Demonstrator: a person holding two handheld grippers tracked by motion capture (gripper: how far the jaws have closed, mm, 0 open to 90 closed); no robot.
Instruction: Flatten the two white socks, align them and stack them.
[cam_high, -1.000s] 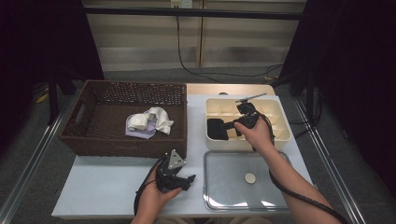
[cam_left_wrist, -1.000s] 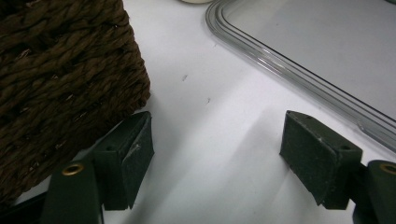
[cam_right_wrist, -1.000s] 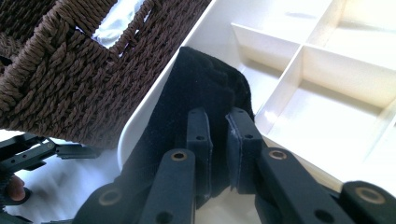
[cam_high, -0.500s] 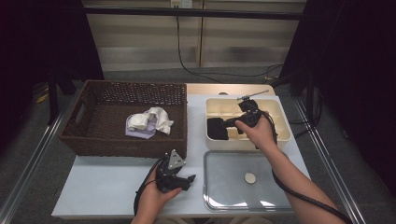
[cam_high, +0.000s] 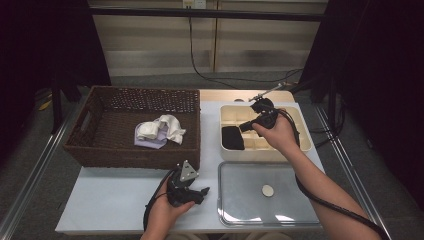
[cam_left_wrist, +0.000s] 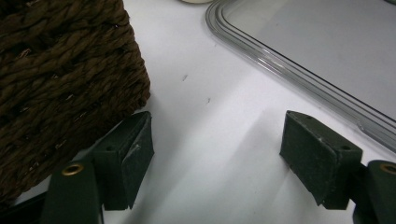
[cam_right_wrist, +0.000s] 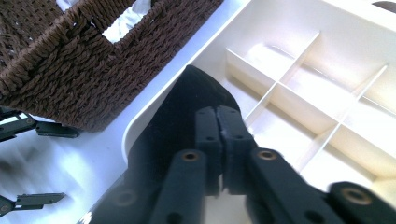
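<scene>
black cloth (cam_high: 232, 137) is sitting in the near-left compartment of the cream organiser (cam_high: 305, 145), and the right gripper (cam_high: 248, 126) is hovering just over it, jaws pressed together on nothing. better opening before dipping, keeping off the thin dividers. left gripper (cam_high: 200, 192) is resting on the table, jaws wide, between wicker basket (cam_high: 100, 150) and clear lid (cam_high: 240, 205).
</scene>
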